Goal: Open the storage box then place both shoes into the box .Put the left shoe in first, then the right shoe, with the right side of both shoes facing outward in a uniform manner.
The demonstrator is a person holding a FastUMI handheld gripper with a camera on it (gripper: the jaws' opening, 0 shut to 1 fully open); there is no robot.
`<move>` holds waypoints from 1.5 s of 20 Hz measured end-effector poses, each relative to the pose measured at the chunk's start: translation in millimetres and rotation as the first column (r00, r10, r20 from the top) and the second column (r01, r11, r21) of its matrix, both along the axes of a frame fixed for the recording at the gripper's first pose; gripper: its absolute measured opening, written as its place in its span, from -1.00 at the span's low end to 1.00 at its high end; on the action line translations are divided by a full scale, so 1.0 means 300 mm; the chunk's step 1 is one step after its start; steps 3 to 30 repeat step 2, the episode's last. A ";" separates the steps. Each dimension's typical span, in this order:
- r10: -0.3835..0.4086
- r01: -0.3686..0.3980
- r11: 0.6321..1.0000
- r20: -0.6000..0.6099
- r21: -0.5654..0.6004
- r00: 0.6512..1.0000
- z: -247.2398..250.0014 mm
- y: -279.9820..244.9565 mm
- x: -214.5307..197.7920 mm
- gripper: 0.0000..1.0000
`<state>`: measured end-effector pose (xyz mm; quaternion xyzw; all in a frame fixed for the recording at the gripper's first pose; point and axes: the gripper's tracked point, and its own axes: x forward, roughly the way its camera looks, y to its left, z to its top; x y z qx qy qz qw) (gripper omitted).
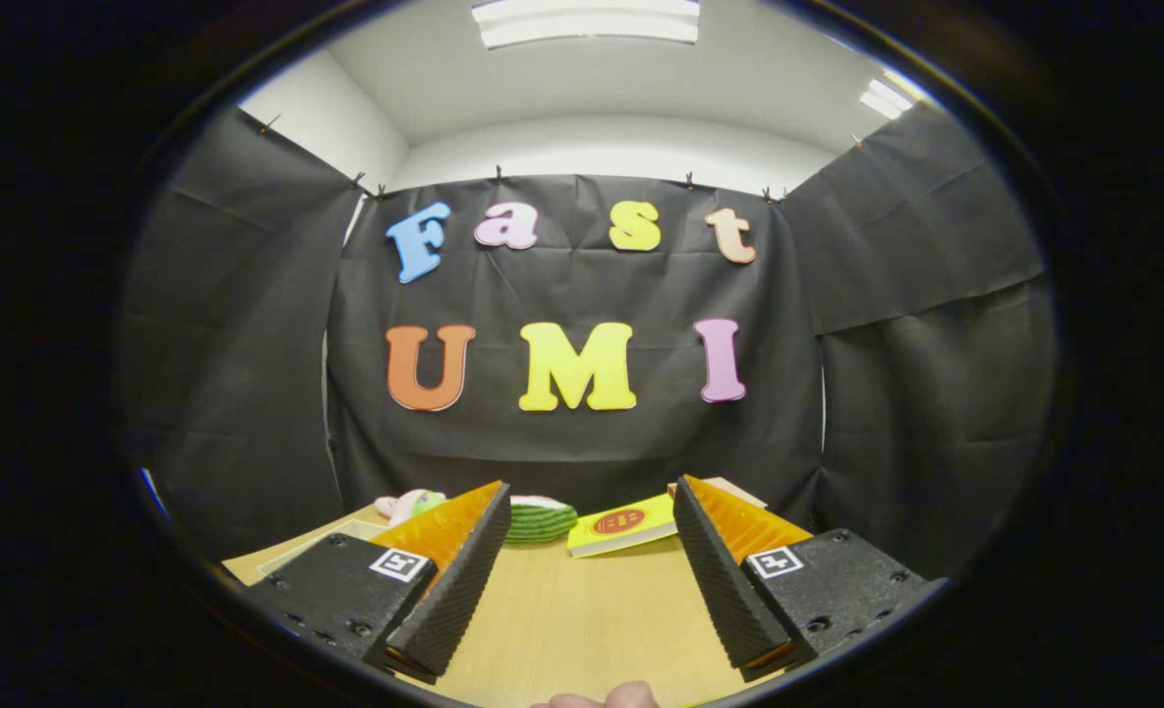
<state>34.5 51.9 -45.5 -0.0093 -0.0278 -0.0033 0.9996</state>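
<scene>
My gripper (pixel 592 497) is held level above a light wooden table (pixel 582 610), its two orange-and-black fingers (pixel 459 560) spread wide apart with nothing between them. A fingertip of the person's hand (pixel 607 698) peeks in at the near edge, under the fingers. At the table's far edge, beyond the fingertips, lie a green ribbed object (pixel 540 519), a yellow flat packet (pixel 623 524) and a pink and green soft thing (pixel 407 504). A clear, pale flat item (pixel 319 546) rests on the table just left of the left finger.
Black cloth walls close the booth at the back and on both sides, right behind the table's far edge. Bare wood stretches between the fingers up to the yellow packet.
</scene>
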 end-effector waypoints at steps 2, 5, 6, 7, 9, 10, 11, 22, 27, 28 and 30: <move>0.002 -0.002 1.000 -0.006 0.004 1.000 -0.002 0.002 0.001 1.00; 0.002 -0.002 1.000 -0.006 0.004 1.000 -0.002 0.002 0.001 1.00; 0.002 -0.002 1.000 -0.006 0.004 1.000 -0.002 0.002 0.001 1.00; 0.002 -0.002 1.000 -0.006 0.004 1.000 -0.002 0.002 0.001 1.00; 0.002 -0.002 1.000 -0.006 0.004 1.000 -0.002 0.002 0.001 1.00; 0.002 -0.002 1.000 -0.006 0.004 1.000 -0.002 0.002 0.001 1.00; 0.002 -0.002 1.000 -0.006 0.004 1.000 -0.002 0.002 0.001 1.00; 0.002 -0.002 1.000 -0.006 0.004 1.000 -0.002 0.002 0.001 1.00; 0.002 -0.002 1.000 -0.006 0.004 1.000 -0.002 0.002 0.001 1.00; 0.002 -0.002 1.000 -0.006 0.004 1.000 -0.002 0.002 0.001 1.00; 0.002 -0.002 1.000 -0.006 0.004 1.000 -0.002 0.002 0.001 1.00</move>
